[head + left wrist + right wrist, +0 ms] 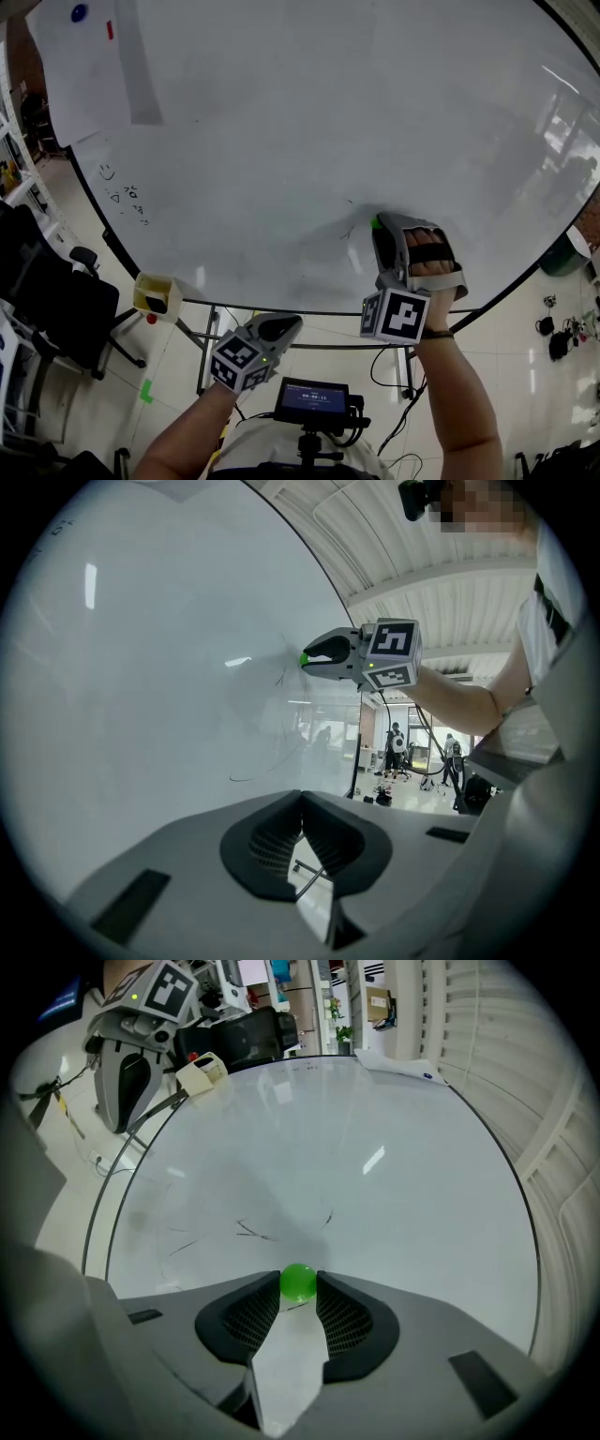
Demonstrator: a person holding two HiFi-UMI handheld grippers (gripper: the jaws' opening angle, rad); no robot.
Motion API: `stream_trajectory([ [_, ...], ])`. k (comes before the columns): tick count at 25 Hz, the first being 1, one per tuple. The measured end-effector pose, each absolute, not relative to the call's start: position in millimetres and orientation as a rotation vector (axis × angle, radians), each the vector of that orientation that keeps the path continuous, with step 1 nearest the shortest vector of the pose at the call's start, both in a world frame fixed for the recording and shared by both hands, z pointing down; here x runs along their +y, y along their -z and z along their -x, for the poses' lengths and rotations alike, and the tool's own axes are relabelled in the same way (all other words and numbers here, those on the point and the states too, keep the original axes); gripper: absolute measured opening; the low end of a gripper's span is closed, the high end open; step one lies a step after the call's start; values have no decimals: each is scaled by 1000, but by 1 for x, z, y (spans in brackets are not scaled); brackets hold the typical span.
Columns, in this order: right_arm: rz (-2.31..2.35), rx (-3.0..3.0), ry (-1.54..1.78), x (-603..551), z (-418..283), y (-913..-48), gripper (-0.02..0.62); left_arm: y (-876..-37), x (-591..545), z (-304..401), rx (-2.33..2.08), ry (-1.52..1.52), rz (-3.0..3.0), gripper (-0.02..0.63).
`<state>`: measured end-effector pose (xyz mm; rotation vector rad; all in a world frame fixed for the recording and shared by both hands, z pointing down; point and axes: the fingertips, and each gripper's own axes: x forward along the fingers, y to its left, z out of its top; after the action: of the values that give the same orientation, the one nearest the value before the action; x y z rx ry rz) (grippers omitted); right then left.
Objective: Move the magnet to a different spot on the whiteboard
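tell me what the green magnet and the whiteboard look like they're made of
The green magnet looks like glossy, slightly translucent plastic: rounded, evenly coloured, with a soft sheen. The whiteboard has a smooth gloss coating that shows bright reflections and carries faint marker strokes; steel or melamine beneath, I cannot tell.

Paper sheet (80, 75) w/ blue dot (79, 13) upper left. Black office chair (56, 300) at left edge. Cream box (155, 294) lower left, green tape mark (146, 391) below it. Small screen (312, 397) bottom centre.
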<state>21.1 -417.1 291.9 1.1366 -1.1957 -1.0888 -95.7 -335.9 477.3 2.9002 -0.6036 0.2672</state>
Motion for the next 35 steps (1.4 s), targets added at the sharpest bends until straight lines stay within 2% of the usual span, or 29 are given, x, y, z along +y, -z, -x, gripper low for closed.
stream_trajectory([
  [21, -840, -1040, 1284, -353, -54, -310, 146, -457, -291, 56, -645, -241, -2889, 34],
  [35, -1074, -1259, 1081, -294, -117, -299, 146, -453, -242, 23, -661, -267, -2882, 34],
])
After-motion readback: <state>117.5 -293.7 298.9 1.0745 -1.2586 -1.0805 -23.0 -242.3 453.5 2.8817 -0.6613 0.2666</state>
